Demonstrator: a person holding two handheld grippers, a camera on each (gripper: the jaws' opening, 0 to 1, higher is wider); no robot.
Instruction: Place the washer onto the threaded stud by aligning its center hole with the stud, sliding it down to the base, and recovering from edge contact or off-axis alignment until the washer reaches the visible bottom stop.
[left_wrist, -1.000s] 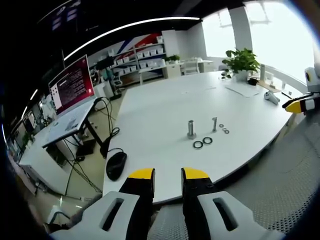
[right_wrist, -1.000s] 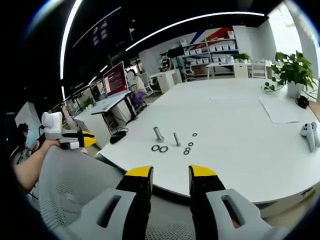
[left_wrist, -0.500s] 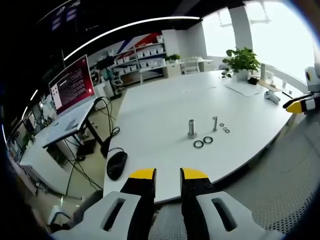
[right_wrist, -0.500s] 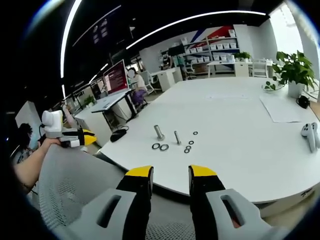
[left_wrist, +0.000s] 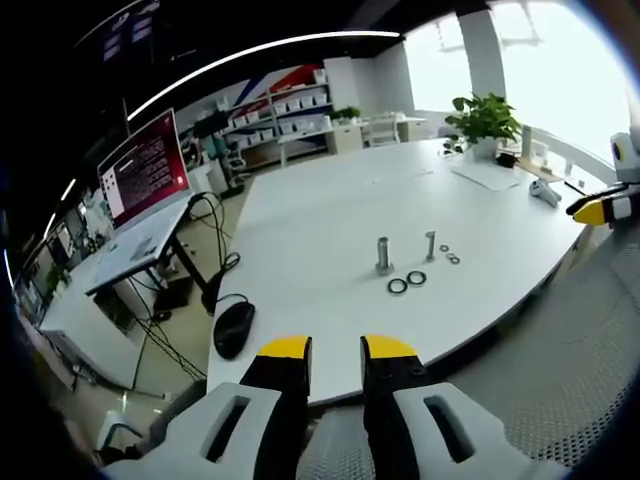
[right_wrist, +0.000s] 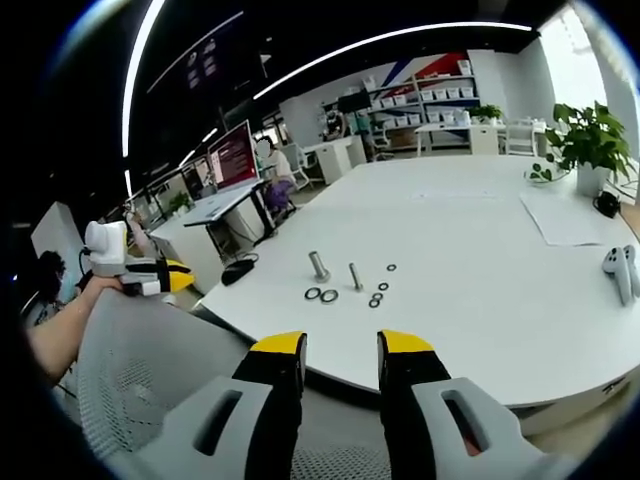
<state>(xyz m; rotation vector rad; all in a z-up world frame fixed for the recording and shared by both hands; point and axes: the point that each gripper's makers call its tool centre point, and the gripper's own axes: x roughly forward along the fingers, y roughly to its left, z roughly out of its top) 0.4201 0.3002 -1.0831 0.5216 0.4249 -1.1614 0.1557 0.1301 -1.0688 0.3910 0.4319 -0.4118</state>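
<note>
On the white table stand a thick threaded stud and a thinner bolt. Two dark ring washers lie in front of the stud, and small washers lie right of the bolt. In the right gripper view the stud, the bolt, the dark rings and the small washers sit mid-table. My left gripper is open and empty, short of the table's near edge. My right gripper is open and empty too, well back from the parts. The left gripper appears in a hand at far left.
A black mouse lies near the table's left corner. A potted plant, papers and a white controller occupy the far side. A grey mesh chair back is below my right gripper. A red monitor stands on a side desk.
</note>
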